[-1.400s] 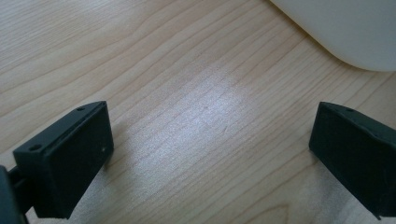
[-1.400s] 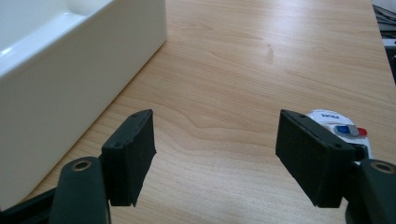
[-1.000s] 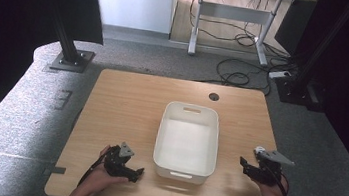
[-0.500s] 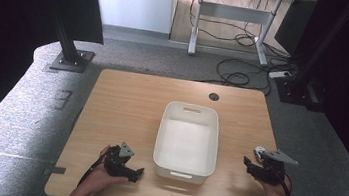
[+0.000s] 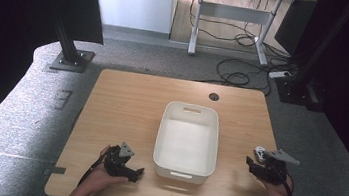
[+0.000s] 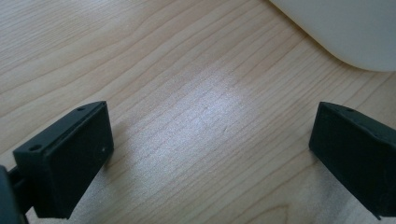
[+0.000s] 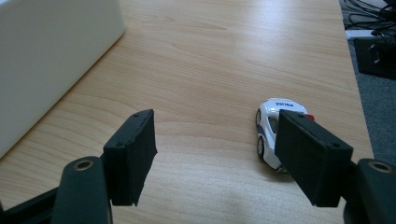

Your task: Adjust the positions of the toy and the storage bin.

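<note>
We count one white tub (image 5: 187,139) mid-bench and one toy police car (image 7: 273,125) near the bench's right edge, half hidden by a jaw. Our left gripper (image 6: 212,154) and right gripper (image 7: 217,156) both stand apart, empty, at the near edge.

Even overhead light, tabletop (image 5: 136,108) bright, surroundings at both sides near black. Left gripper view: soft glare patch on the wood between the jaws, short shadows beneath them. Gripper views slightly soft; high view coarse.
</note>
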A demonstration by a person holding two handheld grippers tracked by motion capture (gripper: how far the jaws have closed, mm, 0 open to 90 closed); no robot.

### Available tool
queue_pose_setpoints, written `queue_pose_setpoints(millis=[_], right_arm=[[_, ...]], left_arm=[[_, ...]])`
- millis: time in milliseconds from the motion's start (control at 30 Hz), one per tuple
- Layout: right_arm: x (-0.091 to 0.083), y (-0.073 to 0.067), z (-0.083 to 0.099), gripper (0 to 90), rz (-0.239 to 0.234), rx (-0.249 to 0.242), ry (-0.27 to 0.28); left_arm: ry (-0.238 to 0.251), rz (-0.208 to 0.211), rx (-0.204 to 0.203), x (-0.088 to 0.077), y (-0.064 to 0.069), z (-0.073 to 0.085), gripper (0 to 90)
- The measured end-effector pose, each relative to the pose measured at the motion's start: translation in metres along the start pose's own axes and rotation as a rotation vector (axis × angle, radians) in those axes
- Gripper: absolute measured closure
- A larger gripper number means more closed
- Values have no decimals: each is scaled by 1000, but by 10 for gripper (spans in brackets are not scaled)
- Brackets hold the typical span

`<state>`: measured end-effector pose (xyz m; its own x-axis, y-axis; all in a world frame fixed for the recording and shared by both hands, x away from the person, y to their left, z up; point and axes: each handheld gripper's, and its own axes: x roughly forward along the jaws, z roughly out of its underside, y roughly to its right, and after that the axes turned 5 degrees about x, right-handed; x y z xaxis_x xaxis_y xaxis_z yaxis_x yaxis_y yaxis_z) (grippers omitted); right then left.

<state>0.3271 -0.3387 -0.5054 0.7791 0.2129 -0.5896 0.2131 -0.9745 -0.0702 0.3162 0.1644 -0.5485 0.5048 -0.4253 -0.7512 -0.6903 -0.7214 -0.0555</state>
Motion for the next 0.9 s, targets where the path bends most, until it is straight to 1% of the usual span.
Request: queue_pose_setpoints(millis=[233,567,900], right_arm=[[1,6,0,290,14,1,-2],[0,20,0,294,50,20,4],[1,31,1,296,70,41,2]], left_arm=[[1,1,1,0,0,0,0],[0,2,1,0,0,0,0],[0,2,1,0,0,0,0]])
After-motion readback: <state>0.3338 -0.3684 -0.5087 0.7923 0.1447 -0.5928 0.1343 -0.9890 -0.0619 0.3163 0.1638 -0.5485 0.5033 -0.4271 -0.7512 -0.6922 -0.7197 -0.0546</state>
